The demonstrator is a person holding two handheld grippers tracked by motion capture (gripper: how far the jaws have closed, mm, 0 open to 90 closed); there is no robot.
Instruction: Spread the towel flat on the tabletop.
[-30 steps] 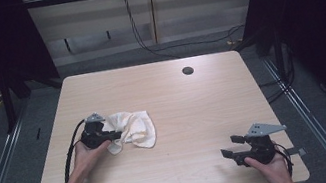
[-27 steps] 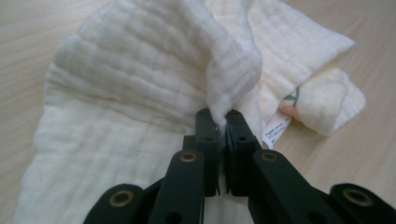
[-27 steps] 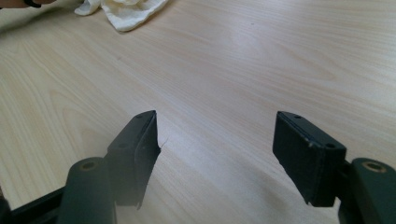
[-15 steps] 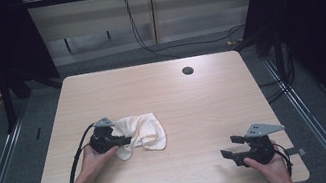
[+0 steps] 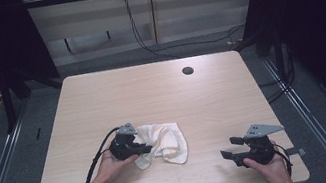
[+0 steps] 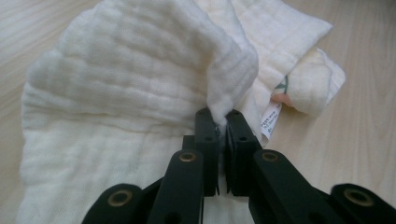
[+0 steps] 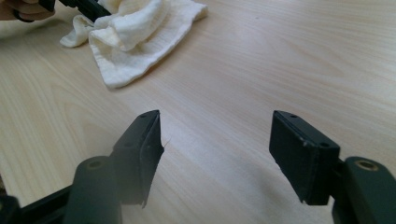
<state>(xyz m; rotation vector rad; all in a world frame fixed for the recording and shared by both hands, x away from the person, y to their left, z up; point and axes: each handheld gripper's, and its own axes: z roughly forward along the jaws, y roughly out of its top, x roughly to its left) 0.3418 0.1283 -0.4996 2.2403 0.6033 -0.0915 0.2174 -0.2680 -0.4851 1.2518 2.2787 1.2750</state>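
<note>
Left hand-held gripper (image 6: 219, 135) in my grip has its jaws pinched tight on a raised fold of the cloth (image 6: 140, 93), which peaks up right at the tips. That cloth is cream, soft and crinkled, woven in a faint grid, bunched into rumpled layers with one corner rolled over. A small white label (image 6: 270, 119) sticks out along its edge, beside a bit of coloured print. It lies on the desk (image 5: 213, 98), on the near left part, just ahead of my left hand (image 5: 113, 164). My right hand-held gripper (image 7: 215, 140) sits low over bare wood near the front right, jaws spread wide, holding nothing, well apart from the cloth.
</note>
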